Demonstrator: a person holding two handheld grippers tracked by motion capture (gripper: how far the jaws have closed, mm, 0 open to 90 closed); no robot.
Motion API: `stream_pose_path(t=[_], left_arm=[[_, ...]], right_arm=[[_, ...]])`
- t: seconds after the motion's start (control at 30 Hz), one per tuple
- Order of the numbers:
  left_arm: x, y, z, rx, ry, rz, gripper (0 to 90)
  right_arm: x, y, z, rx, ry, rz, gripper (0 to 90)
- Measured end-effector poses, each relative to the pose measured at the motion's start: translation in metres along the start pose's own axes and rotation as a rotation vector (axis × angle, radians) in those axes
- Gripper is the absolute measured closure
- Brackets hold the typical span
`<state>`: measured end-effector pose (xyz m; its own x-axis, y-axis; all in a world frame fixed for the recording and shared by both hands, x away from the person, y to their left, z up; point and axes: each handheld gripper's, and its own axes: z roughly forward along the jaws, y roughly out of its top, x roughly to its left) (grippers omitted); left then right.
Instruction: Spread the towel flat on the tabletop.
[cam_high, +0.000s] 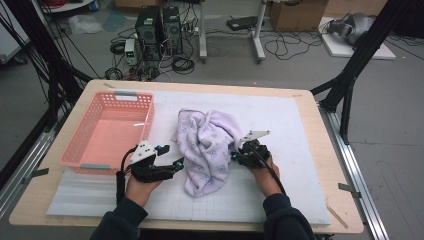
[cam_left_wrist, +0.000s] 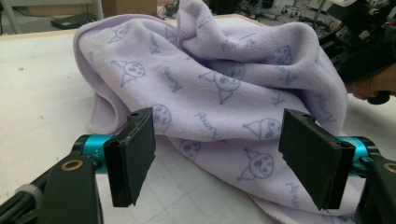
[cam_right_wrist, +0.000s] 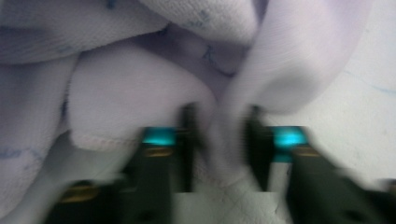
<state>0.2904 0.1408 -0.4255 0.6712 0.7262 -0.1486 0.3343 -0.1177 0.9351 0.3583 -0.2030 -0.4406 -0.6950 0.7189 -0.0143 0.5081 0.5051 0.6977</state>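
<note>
The right gripper had its jaws pinched on a fold of the lilac printed towel – likely to lift it. The left gripper held its jaws wide, empty, just short of the towel's other edge. Both forearms lay low over the desk, the pink basket beside them.

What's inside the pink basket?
The pink basket looks empty: its bare bottom shows. Its near wall hides a strip of that bottom. The towel lies beside it on the mat.
</note>
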Motion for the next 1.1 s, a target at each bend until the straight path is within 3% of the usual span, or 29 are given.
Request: stream_pose_path(t=[0.07, 0.17, 0.3, 0.43, 0.5, 0.57, 0.6, 0.63, 0.7, 0.73, 0.8, 0.9, 1.0, 1.1], left_arm=[[0.001, 0.000, -0.001, -0.002, 0.001, -0.001, 28.6], [0.002, -0.002, -0.002, 0.002, 0.000, -0.018, 29.2], [0.002, -0.002, -0.001, 0.005, 0.003, -0.020, 29.2], [0.001, -0.003, 0.000, 0.012, 0.000, -0.018, 29.2], [0.000, -0.004, 0.001, 0.015, -0.004, -0.018, 29.2], [-0.001, -0.004, 0.002, 0.018, -0.006, -0.010, 29.2], [-0.001, -0.004, 0.002, 0.018, -0.006, -0.010, 29.2], [-0.001, -0.004, 0.002, 0.019, -0.005, -0.010, 29.1], [-0.001, -0.004, 0.002, 0.016, -0.008, -0.013, 29.0], [0.000, -0.004, 0.002, 0.016, -0.004, -0.013, 29.0], [0.001, -0.005, 0.001, 0.012, -0.006, -0.021, 29.0], [0.001, -0.004, 0.001, 0.001, -0.004, -0.020, 28.4], [0.002, -0.003, 0.000, -0.006, -0.001, -0.021, 28.2], [0.003, -0.002, -0.001, -0.015, 0.005, -0.024, 27.6]], right_arm=[[-0.004, -0.001, -0.003, 0.010, -0.021, -0.023, 81.6], [-0.021, -0.004, -0.013, 0.016, -0.042, -0.011, 82.2], [-0.053, -0.002, -0.035, -0.003, -0.157, 0.032, 82.3], [-0.085, 0.002, -0.050, 0.035, -0.272, 0.070, 82.4], [-0.100, 0.000, -0.057, 0.043, -0.362, 0.112, 82.5], [-0.112, -0.005, -0.065, 0.022, -0.465, 0.197, 82.4], [-0.116, -0.009, -0.068, 0.017, -0.492, 0.245, 82.2], [-0.118, -0.011, -0.068, 0.024, -0.490, 0.265, 81.4], [-0.114, -0.016, -0.068, 0.016, -0.473, 0.248, 76.1], [-0.111, -0.018, -0.069, -0.008, -0.468, 0.241, 68.3], [-0.107, -0.021, -0.070, -0.012, -0.446, 0.279, 53.8], [-0.096, -0.028, -0.078, -0.040, -0.450, 0.245, 49.8], [-0.082, -0.036, -0.090, -0.102, -0.440, 0.250, 45.9], [-0.064, -0.043, -0.099, -0.177, -0.386, 0.233, 42.9]])
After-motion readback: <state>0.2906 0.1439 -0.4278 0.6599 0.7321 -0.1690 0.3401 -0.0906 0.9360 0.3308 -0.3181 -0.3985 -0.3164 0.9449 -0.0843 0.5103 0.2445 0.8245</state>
